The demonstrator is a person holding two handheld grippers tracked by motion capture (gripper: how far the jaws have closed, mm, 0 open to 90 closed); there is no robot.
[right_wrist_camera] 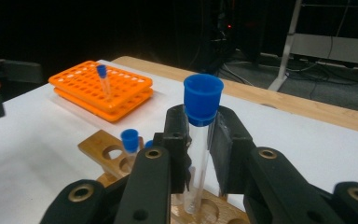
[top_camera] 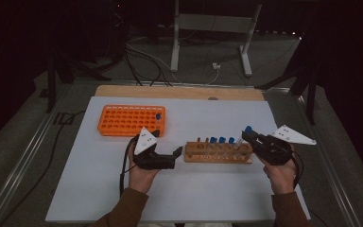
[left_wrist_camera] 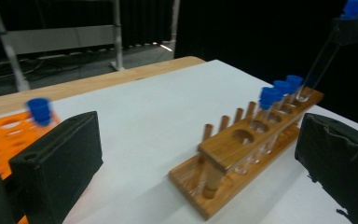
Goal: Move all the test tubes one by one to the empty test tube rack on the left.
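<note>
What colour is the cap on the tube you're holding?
Blue. The cap shows best in the right gripper view.

High view: from above the person's side, facing forward and down over the white table (top_camera: 99, 189). Both gripper views sit low and close, sharing the wooden rack (left_wrist_camera: 242, 158) and orange rack (right_wrist_camera: 100, 91).

Counted: five blue-capped tubes (top_camera: 221, 140); one orange rack (top_camera: 131, 120); one wooden rack (top_camera: 218, 152); two tongs.
</note>
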